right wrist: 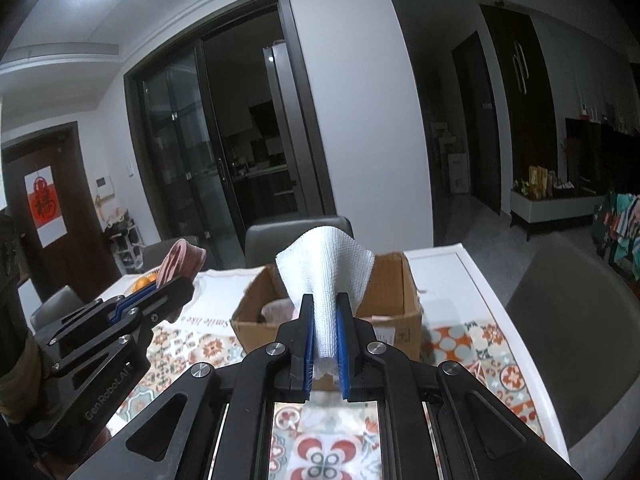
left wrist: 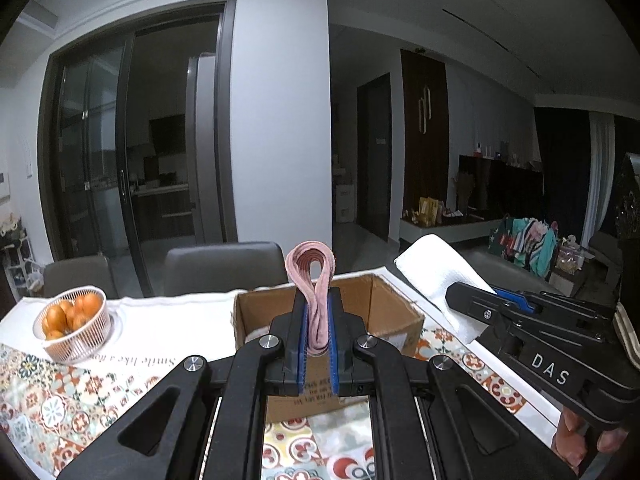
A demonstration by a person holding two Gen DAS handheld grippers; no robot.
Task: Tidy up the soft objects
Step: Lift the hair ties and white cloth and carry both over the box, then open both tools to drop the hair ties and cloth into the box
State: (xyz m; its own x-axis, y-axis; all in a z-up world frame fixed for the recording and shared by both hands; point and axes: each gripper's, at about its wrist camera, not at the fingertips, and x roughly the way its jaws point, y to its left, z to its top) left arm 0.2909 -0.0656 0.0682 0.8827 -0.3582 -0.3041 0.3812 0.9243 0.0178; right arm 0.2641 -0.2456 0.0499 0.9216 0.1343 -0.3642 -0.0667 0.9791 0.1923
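We see the left gripper (left wrist: 318, 320) clamped on a folded pink cloth (left wrist: 311, 270), its looped end standing up above the blue pads. The right gripper (right wrist: 325, 328) is clenched on a folded white cloth (right wrist: 326, 264) that fans out above its pads (a waffle-like weave shows on it). Both are held up off the table (right wrist: 472, 276), on the near side of an open cardboard box (left wrist: 394, 310). In the right wrist view something pale lies in the bottom of the box; we cannot tell what it is. The box stands on a patterned tablecloth (left wrist: 52, 404). To the left of the box, well apart from it, sits a white wire basket (left wrist: 74, 330) of oranges (left wrist: 86, 306). Grey chairs (left wrist: 224, 266) stand behind the table.
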